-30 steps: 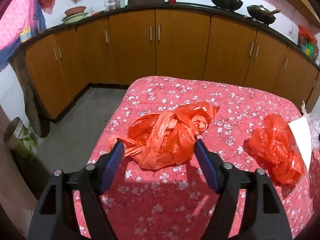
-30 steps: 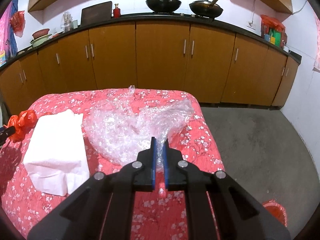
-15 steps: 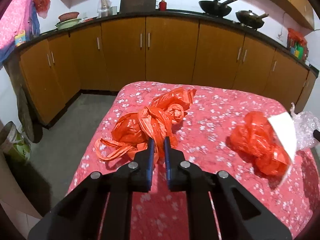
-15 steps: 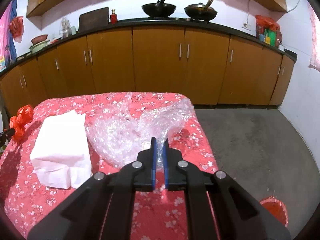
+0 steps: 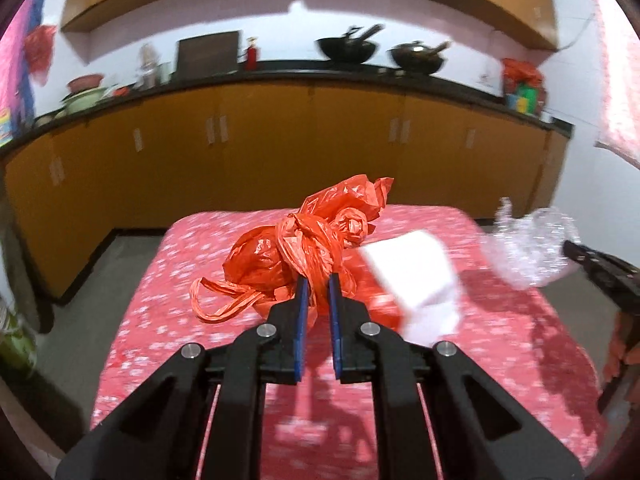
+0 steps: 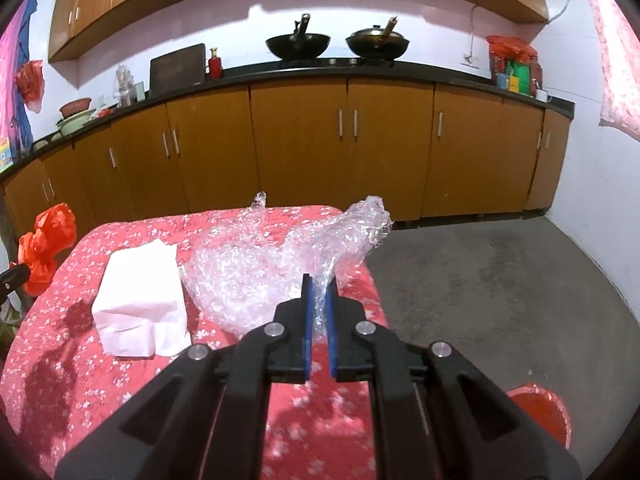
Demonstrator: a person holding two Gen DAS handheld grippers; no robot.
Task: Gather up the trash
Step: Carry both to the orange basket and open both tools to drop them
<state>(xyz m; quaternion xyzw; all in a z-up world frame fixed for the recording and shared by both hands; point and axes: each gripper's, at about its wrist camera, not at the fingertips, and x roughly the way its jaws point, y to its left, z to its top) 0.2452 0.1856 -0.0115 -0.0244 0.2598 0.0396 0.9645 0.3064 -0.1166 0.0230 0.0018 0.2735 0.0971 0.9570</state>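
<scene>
Left gripper (image 5: 317, 280) clamped tight on the knotted orange bag (image 5: 296, 252), blue pads pinching a twisted strand of it, bag lifted clear of the table (image 5: 168, 280) with its loop handles dangling to the left. Same bag visible far left in the right wrist view (image 6: 44, 248).

Right gripper (image 6: 319, 282) nearly closed too, squeezing a fold of bubble wrap (image 6: 256, 264); the rest of the wrap bunched up over the table's far right corner. In the left wrist view the wrap (image 5: 528, 248) hangs off the right gripper's tip at the right edge.

White paper bag (image 6: 140, 304) lying on the red flowered tablecloth, just left of the wrap, untouched by either gripper. Partly behind the orange bag in the left view (image 5: 416, 280), blurry there.

Red bin (image 6: 540, 412) on the grey floor, lower right, off the table.

Background: orange cabinets (image 6: 300, 136), black counter with two woks (image 6: 298, 46), a small red bottle (image 6: 215, 64), a dark board leaning on the wall. Colourful packets (image 6: 516, 72) at the counter's right end and a poster at far left, but no writing readable on any of it — too small and smeared. No brand markings seen on the grippers either.
</scene>
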